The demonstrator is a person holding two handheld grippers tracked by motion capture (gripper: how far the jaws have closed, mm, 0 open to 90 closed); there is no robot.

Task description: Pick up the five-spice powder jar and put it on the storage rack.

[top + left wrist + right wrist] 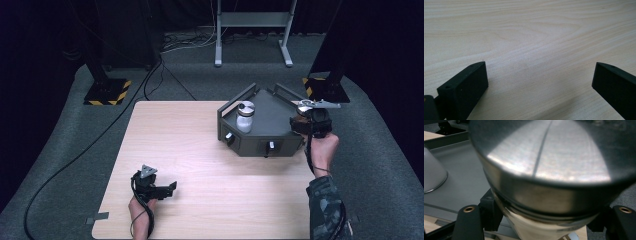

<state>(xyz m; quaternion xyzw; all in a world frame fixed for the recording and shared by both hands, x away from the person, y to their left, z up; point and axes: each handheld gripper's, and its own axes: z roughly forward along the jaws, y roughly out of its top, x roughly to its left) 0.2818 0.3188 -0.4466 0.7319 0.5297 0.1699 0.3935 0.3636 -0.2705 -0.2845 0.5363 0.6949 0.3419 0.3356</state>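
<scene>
Your right gripper was clamped on a metal-capped jar, its jaws pressed to either side just under the cap's rim. In the right gripper view the brushed steel cap sat very close to the lens, with a pale body below it. In the high view your right hand held that gripper at the right corner of the dark grey tray, at or just above its rim; whether the jar was resting on the tray floor or hanging clear of it, I could not tell.

A second jar, white with a silver cap, stood upright in the left part of the same tray, well apart from the one you held. The tray sat on the far right of the wooden table, with small knobs on its front walls.

Your left gripper lay low near the front left of the table, jaws wide apart with nothing between them, bare wood beneath.

The risks, as I judged them: the grip was high on a smooth neck, so a loosened squeeze could have let the jar slide or tip. Carrying it low across the rim could have caught the tray wall, and swinging it left could have knocked the standing jar.
</scene>
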